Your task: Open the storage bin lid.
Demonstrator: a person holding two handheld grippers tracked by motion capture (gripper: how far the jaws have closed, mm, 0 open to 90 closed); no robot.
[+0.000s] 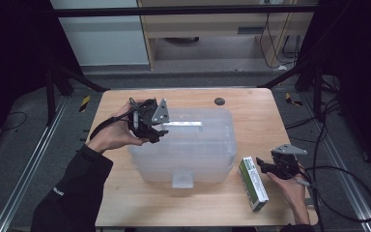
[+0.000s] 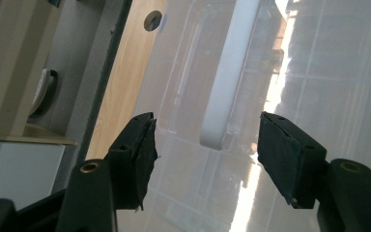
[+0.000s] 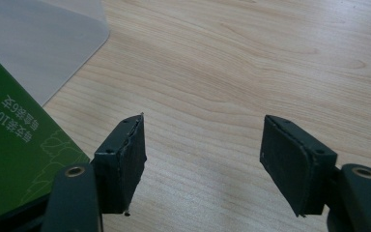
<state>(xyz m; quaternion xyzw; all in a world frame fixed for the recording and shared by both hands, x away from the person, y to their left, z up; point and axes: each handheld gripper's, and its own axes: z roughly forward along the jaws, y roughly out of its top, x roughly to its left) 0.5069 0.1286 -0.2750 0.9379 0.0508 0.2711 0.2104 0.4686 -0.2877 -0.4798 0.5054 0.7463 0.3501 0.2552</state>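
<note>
Both sets of fingers stand apart and grip nothing. The clear storage box (image 1: 183, 145) sits mid-table with its lid on; the left gripper (image 1: 160, 130), at about ten o'clock on the lid, points at the white handle (image 2: 227, 72), whose end lies between its open jaws, untouched. The green carton (image 1: 252, 182) lies on the table (image 1: 251, 111) at the box's four o'clock, the right gripper (image 1: 265, 166) just beside it. Opening and loading seem still ahead.

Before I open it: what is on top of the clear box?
A white handle lies in the lid, with the left tool open over its end. The frosted plastic hides the inside.
</note>
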